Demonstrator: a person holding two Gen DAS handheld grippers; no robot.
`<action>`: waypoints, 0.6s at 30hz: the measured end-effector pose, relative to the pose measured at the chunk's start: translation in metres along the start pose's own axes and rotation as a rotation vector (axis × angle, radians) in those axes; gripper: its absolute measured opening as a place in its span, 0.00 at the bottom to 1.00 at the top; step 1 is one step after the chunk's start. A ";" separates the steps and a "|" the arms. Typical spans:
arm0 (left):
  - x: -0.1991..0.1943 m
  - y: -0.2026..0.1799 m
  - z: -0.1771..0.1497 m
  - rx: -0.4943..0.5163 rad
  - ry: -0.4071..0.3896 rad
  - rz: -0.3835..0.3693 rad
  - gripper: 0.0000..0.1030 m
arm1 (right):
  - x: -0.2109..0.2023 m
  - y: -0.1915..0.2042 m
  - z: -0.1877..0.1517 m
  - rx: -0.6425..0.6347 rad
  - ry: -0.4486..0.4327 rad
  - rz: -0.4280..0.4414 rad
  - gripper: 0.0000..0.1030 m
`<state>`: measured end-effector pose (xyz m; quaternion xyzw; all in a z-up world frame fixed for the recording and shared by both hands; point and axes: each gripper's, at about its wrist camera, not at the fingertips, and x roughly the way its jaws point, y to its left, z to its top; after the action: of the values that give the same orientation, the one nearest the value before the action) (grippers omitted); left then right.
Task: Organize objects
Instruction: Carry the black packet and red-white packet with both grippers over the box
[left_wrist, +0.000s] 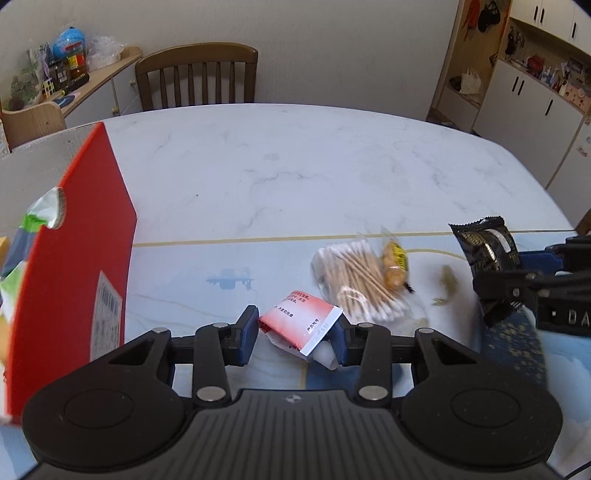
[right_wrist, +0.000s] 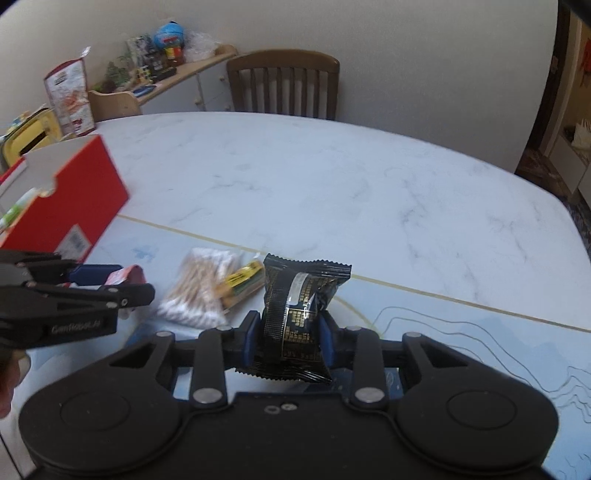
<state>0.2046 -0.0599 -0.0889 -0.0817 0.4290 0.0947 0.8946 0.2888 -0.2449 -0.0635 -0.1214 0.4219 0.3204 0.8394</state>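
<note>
My left gripper is shut on a red-and-white packet, held just above the table beside the open red box. My right gripper is shut on a black snack packet, held upright above the table; this packet also shows at the right of the left wrist view. A bag of cotton swabs and a small yellow snack packet lie on the table between the grippers. The red box holds green-and-white packets.
The white marble table has a light blue mat on its near part. A wooden chair stands at the far side. A sideboard with clutter is at the back left, cupboards at the right.
</note>
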 end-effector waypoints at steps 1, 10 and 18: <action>-0.005 0.001 -0.001 -0.002 0.000 -0.008 0.38 | -0.006 0.004 -0.002 -0.007 -0.006 0.003 0.31; -0.056 0.009 -0.002 0.015 -0.020 -0.090 0.38 | -0.052 0.032 -0.002 0.010 -0.035 0.051 0.31; -0.100 0.034 -0.004 0.040 -0.045 -0.134 0.38 | -0.075 0.075 0.008 0.005 -0.067 0.100 0.31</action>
<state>0.1323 -0.0379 -0.0157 -0.0905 0.4039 0.0277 0.9099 0.2129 -0.2163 0.0053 -0.0876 0.3997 0.3647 0.8364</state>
